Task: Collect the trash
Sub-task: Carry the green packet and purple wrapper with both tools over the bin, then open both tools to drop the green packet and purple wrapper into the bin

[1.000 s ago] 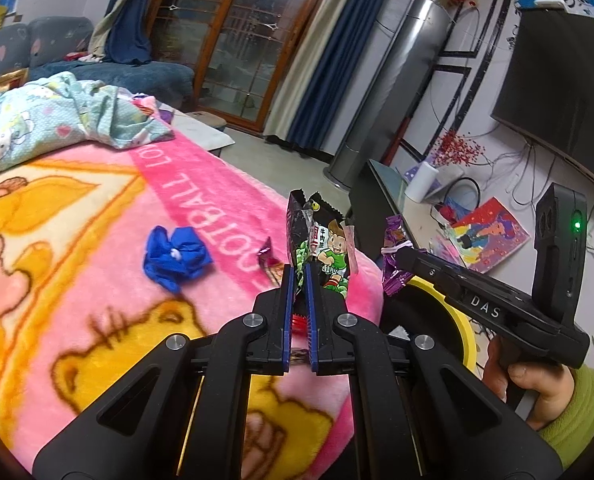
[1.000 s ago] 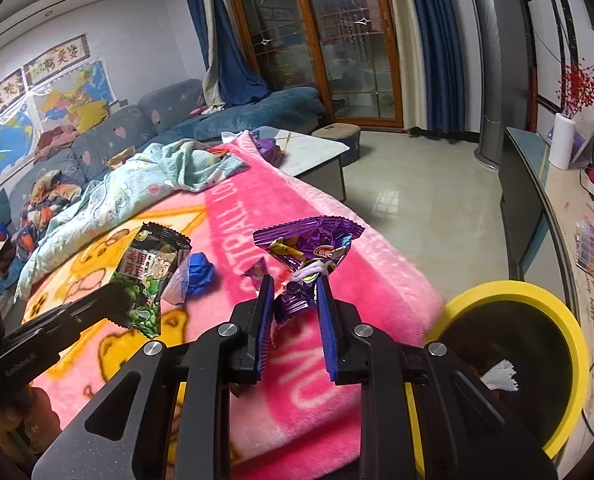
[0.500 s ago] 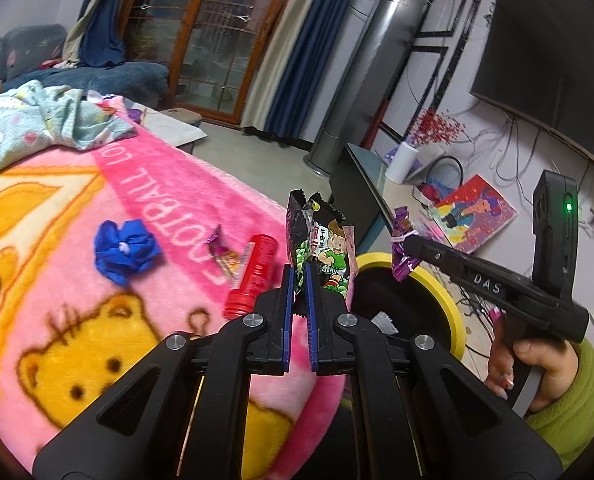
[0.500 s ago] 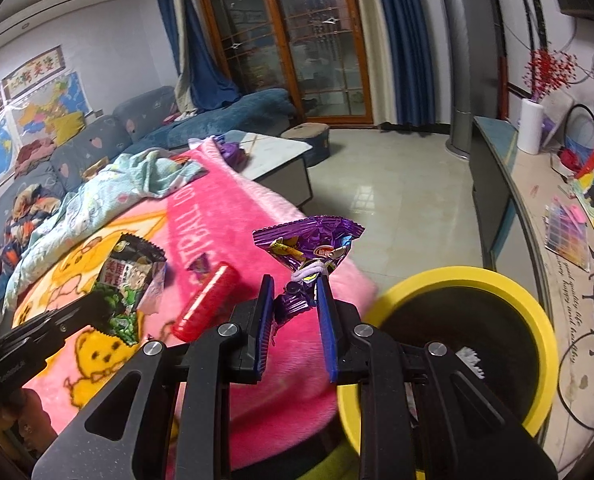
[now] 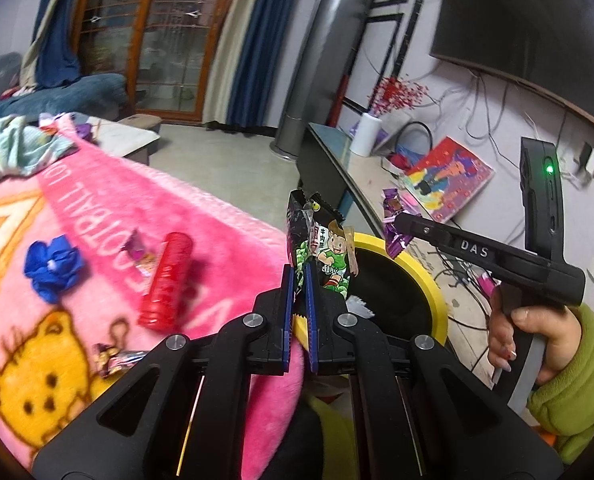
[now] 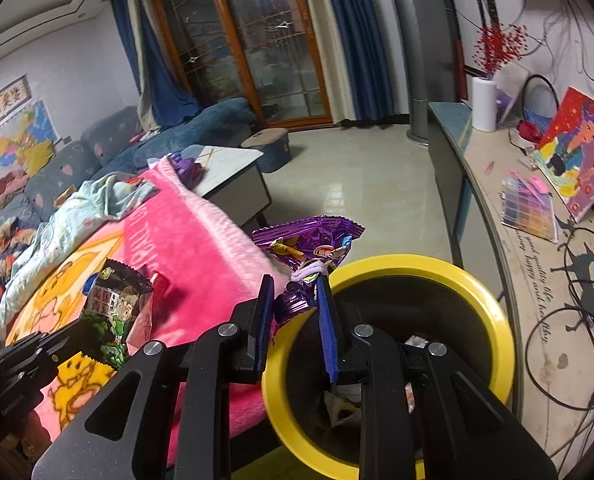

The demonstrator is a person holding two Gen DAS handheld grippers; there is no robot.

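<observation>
My left gripper (image 5: pixel 299 276) is shut on a black-and-green snack wrapper (image 5: pixel 321 248), held upright at the near edge of the yellow-rimmed bin (image 5: pixel 431 284). The right gripper (image 6: pixel 295 284) is shut on a crinkled purple wrapper (image 6: pixel 309 240) just over the bin's (image 6: pixel 477 292) left rim. The left wrist view shows the right gripper (image 5: pixel 397 222) with a hand on its handle. On the pink blanket (image 5: pixel 97 208) lie a red wrapper (image 5: pixel 167 280), a blue crumpled piece (image 5: pixel 53 266), and two small candy wrappers (image 5: pixel 139 250).
The bin stands on the floor against the blanket's edge, with white scraps inside it. A long TV cabinet (image 6: pixel 477 168) runs behind it, bearing a paper roll and pictures. A low table (image 6: pixel 225 168) and sofa lie beyond the blanket.
Both grippers have swung right, from over the blanket to the bin, each keeping its wrapper. The red wrapper and the bin's opening have come into fuller view.
</observation>
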